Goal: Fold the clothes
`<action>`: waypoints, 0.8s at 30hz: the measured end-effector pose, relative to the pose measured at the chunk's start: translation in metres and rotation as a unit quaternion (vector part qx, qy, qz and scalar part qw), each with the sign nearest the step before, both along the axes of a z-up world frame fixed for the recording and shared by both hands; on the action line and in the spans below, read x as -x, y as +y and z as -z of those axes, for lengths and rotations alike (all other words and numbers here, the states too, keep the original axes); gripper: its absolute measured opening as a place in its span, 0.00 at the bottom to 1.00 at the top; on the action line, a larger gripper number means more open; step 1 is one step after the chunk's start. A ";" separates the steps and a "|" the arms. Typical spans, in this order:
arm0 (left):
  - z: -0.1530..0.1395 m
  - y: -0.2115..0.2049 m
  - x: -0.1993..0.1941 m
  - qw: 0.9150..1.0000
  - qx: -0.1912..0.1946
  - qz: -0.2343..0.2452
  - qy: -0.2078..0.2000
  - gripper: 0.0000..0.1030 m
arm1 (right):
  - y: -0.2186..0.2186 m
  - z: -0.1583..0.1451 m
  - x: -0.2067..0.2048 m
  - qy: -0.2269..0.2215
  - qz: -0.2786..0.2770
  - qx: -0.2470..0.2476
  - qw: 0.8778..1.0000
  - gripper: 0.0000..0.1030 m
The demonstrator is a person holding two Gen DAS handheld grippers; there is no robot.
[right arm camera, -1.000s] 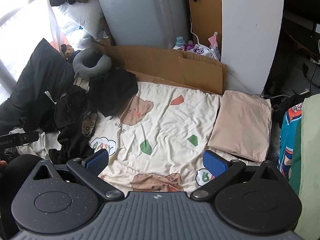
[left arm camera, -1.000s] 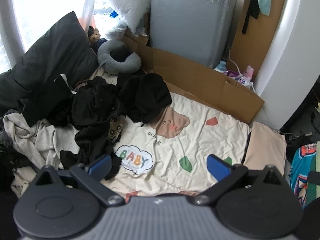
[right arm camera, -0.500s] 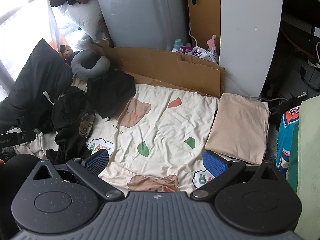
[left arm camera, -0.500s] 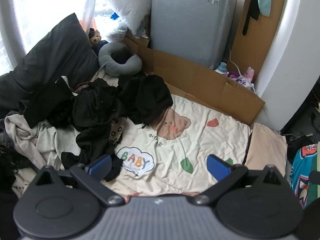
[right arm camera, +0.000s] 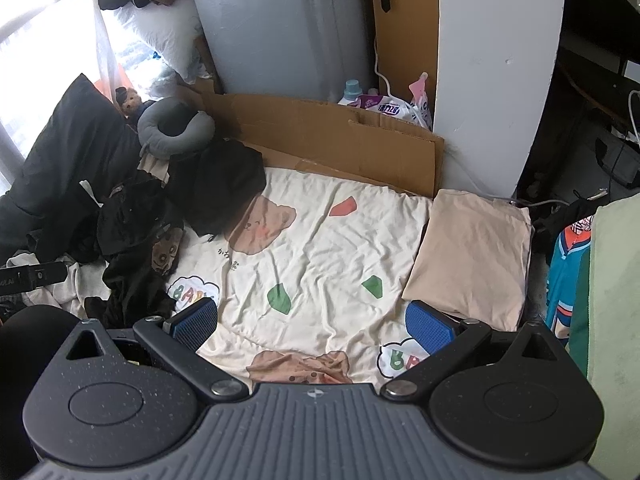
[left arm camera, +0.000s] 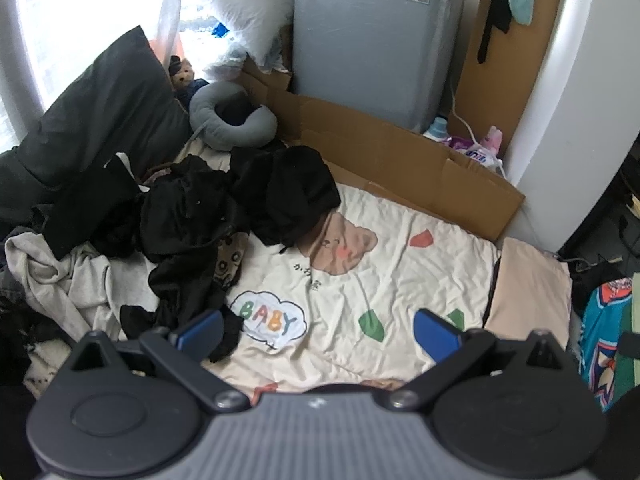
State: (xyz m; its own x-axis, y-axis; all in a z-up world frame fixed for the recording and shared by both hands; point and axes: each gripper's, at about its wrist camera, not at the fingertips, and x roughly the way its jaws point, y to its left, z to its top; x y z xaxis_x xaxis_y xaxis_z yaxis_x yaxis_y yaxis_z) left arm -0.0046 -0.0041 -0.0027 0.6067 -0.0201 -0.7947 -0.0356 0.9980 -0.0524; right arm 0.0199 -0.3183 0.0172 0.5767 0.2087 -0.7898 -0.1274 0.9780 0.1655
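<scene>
- I am holding the left hand-held gripper [left arm camera: 318, 330] above the near edge of the bedding, its blue pads spread wide apart and gripping nothing.
- I am keeping the right hand-held gripper [right arm camera: 312, 322] the same way: pads apart, empty, hovering over the near part of the bear-print blanket [right arm camera: 316, 248].
- The blanket is lying spread out with its middle bare, which I judge is serving as the folding area.
- The pile of dark clothes [left arm camera: 208, 216] is sitting crumpled at the left, spilling onto the blanket's left edge, with a pale grey garment [left arm camera: 68, 276] heaped further left.
- A beige folded garment [right arm camera: 476, 256] is lying flat at the right, just off the blanket, likely set aside as finished.
- Far beyond, cardboard [right arm camera: 332, 140] is lining the wall.
</scene>
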 end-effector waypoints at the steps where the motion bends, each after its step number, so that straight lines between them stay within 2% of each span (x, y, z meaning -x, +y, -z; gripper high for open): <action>1: 0.000 -0.001 -0.001 1.000 -0.001 -0.003 0.002 1.00 | 0.000 0.000 -0.001 0.001 -0.001 0.001 1.000 1.00; 7: 0.000 -0.003 -0.005 1.000 -0.003 0.006 0.019 1.00 | -0.004 -0.004 -0.001 -0.002 0.007 0.006 1.000 1.00; 24: -0.022 -0.007 -0.010 1.000 -0.023 0.014 -0.005 1.00 | -0.010 -0.017 -0.006 -0.024 0.014 0.006 1.000 1.00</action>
